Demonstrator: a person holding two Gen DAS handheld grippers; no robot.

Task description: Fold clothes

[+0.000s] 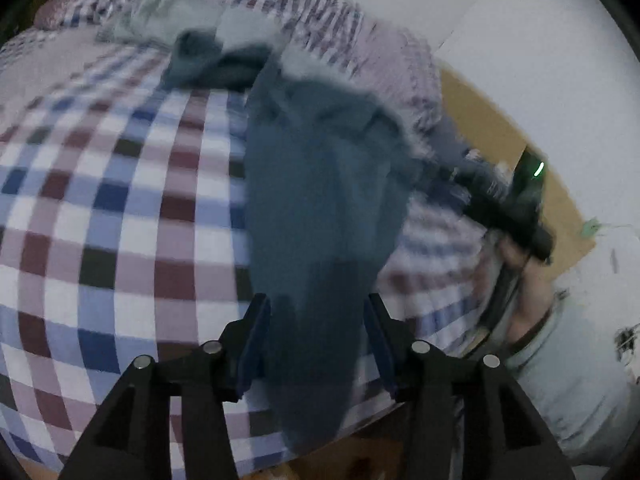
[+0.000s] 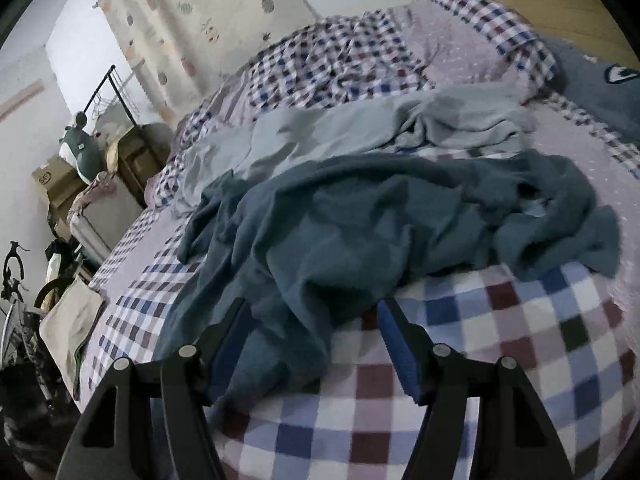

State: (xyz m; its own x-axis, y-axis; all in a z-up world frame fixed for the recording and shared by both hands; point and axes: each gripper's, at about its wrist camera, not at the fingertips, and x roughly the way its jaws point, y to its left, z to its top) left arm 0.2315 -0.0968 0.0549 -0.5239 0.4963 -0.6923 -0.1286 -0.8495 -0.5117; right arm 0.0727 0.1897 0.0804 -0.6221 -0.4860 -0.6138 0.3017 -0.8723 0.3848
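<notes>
Two garments lay unfolded on the bed with the red, blue and white checked cover (image 2: 500, 340): a crumpled dark teal knit garment (image 2: 360, 232) nearest the grippers and, behind it toward the pillows, a rumpled pale grey-green cloth garment (image 2: 340, 128). Neither showed a clean crease or a squared edge, so the folding looked barely begun; at most the teal piece was being taken up or spread.

Seen from the left wrist, the left gripper (image 1: 316, 336) had its blue-padded fingers (image 1: 252, 340) spread wide, with a long hanging stretch of the teal garment running down between them toward the bed's edge. The cloth passed through the gap, but the pads did not press on it, so nothing was gripped there. That view was blurred, and the right gripper (image 1: 516, 208) appeared in it only as a dark smeared shape beside the teal fabric.

Seen from the right wrist, the right gripper (image 2: 308, 344) was likewise wide open. A fold of the teal garment lay against or over its left finger and spilled into the gap, while the other finger stood apart over bare checked cover. It held nothing.

What remained, by my reading, was nearly everything: flattening the teal garment, folding it, then doing the pale one.
</notes>
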